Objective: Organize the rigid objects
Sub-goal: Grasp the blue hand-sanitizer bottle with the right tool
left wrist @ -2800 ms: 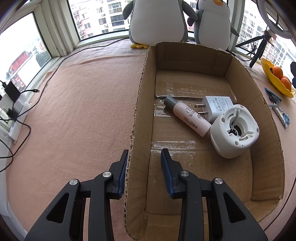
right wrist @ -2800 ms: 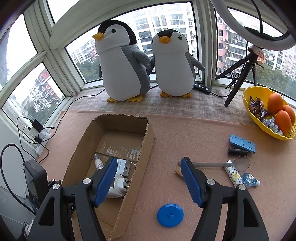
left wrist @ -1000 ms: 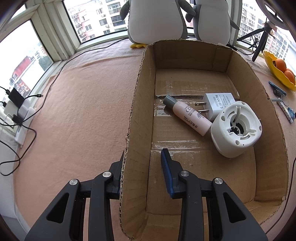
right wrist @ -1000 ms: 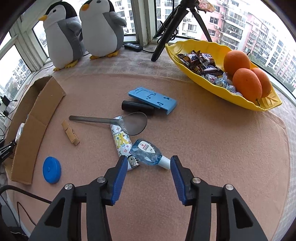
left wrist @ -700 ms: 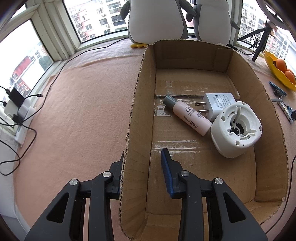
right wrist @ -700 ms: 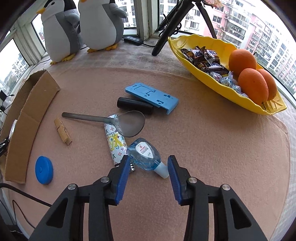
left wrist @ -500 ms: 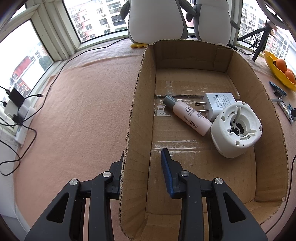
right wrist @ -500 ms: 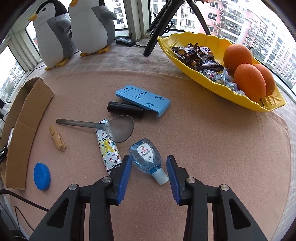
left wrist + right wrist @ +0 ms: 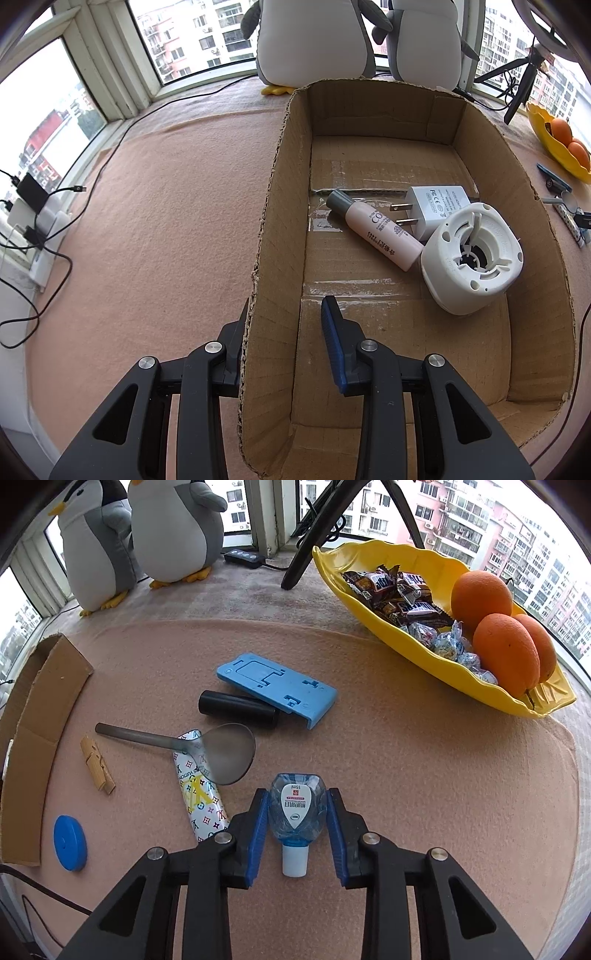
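My right gripper (image 9: 297, 814) has its fingers (image 9: 258, 823) closed in on the small blue bottle (image 9: 297, 808), one pad against each side; the bottle lies on the mat (image 9: 424, 775) between them, white cap pointing back toward me. Just left of the left finger lies the patterned tube (image 9: 199, 794), with the spoon (image 9: 207, 747) resting across its far end. Ahead of the fingertips are the black cylinder (image 9: 236, 709) and the blue stand (image 9: 277, 685), touching each other. Far left of the fingers sit the clip (image 9: 97, 764) and the blue disc (image 9: 69, 843), near the box wall.

My left gripper (image 9: 286, 317) straddles the near left wall of the box (image 9: 273, 229), fingers spread, one outside and one inside; I cannot tell whether either touches the cardboard. Ahead and right of the inner finger (image 9: 334, 339), the pink bottle (image 9: 375, 229), charger (image 9: 432, 210) and white round part (image 9: 472, 258) lie clustered on the box floor.
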`<state>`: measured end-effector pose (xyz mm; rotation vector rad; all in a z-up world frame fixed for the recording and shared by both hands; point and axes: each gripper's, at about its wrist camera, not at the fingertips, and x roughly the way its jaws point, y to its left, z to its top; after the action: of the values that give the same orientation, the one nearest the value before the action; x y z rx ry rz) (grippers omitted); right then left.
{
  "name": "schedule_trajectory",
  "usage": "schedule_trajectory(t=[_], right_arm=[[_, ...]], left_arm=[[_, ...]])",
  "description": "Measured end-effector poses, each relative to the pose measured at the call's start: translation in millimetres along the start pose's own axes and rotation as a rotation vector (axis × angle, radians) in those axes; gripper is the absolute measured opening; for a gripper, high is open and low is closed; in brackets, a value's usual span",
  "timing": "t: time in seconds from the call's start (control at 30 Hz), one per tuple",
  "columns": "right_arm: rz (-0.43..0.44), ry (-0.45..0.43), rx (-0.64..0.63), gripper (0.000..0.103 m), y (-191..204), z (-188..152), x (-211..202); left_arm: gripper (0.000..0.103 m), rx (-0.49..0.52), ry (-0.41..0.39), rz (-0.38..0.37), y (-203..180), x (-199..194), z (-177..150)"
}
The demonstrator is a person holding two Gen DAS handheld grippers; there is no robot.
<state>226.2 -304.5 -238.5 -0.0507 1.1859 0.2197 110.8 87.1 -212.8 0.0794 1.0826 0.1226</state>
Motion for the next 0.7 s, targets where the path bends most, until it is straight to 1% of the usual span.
schedule_trajectory(t=[0.17,0.23,0.37,0.47,0.57,0.7], right_arm=[[0.003,-0.015,0.041,0.028,-4,-10,-8],[0.013,-0.030,0.062,0.028,-5,-17,-16],[0.006,-0.074,0.062,0.028,4,-26,-36],[0.007,-0.113,0.036,0.028,19,-31,-56],[0.026,-0.147,-0.009,0.028,41,-32,-74],[0.081,-0.174,-0.072,0.028,81,-32,-94]], left_arm=[[0.033,-0.003,-0.001,-0.004,0,0,0],[0.033,-0.006,-0.002,-0.008,1,0,0],[0.033,-0.010,-0.005,-0.014,2,0,-1],[0.033,-0.011,-0.005,-0.016,3,0,-1],[0.033,-0.014,-0.008,-0.018,3,0,-1],[0.033,-0.021,-0.011,-0.025,4,0,-1]])
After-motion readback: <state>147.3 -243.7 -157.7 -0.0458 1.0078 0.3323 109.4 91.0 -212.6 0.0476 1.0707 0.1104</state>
